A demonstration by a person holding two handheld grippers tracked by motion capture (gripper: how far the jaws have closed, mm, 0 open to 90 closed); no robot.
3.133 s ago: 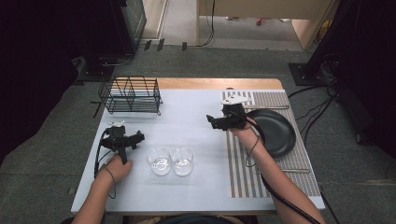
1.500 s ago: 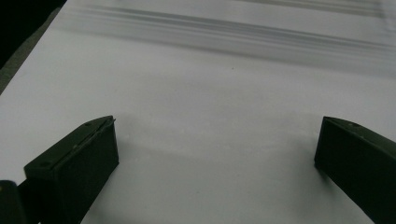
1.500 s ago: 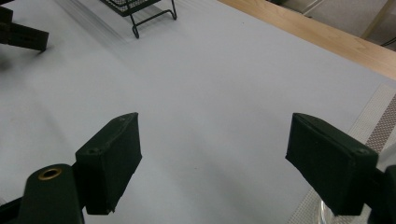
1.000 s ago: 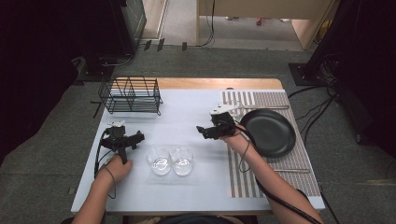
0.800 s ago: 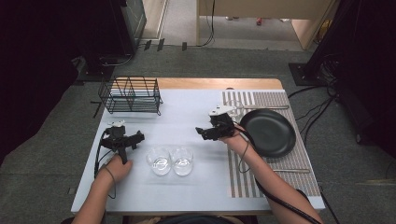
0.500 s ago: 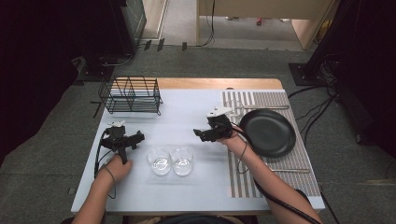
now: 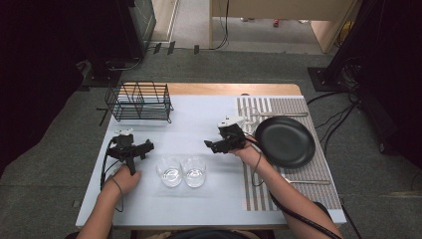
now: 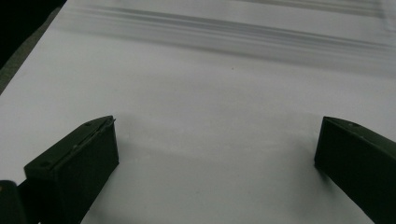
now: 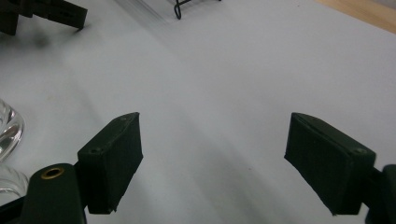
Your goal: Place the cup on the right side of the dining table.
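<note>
Two clear glasses point(image 7: 170, 172) point(image 7: 194, 171) stand side by side near the table's front middle. My left gripper point(image 7: 148, 146) hovers left of them, pointing right; its jaws stand wide apart over bare white tabletop point(image 8: 217, 144). My right gripper point(image 7: 208, 145) is above and right of the glasses, pointing left, with its jaws also wide apart and nothing between them point(image 9: 212, 158). The edge of one glass point(image 9: 9, 135) shows at the left of the right gripper view. The left gripper point(image 9: 46, 11) appears far off in that same view.
A black wire rack point(image 7: 139, 102) stands at the back left of the white table point(image 7: 199, 119). A black plate point(image 7: 284, 142) lies on a striped placemat point(image 7: 298, 107) at the right, with cutlery beside it. Dark floor surrounds the table.
My right gripper has moved left, away from the black plate toward the table's middle. The left gripper and both glasses have stayed put.
</note>
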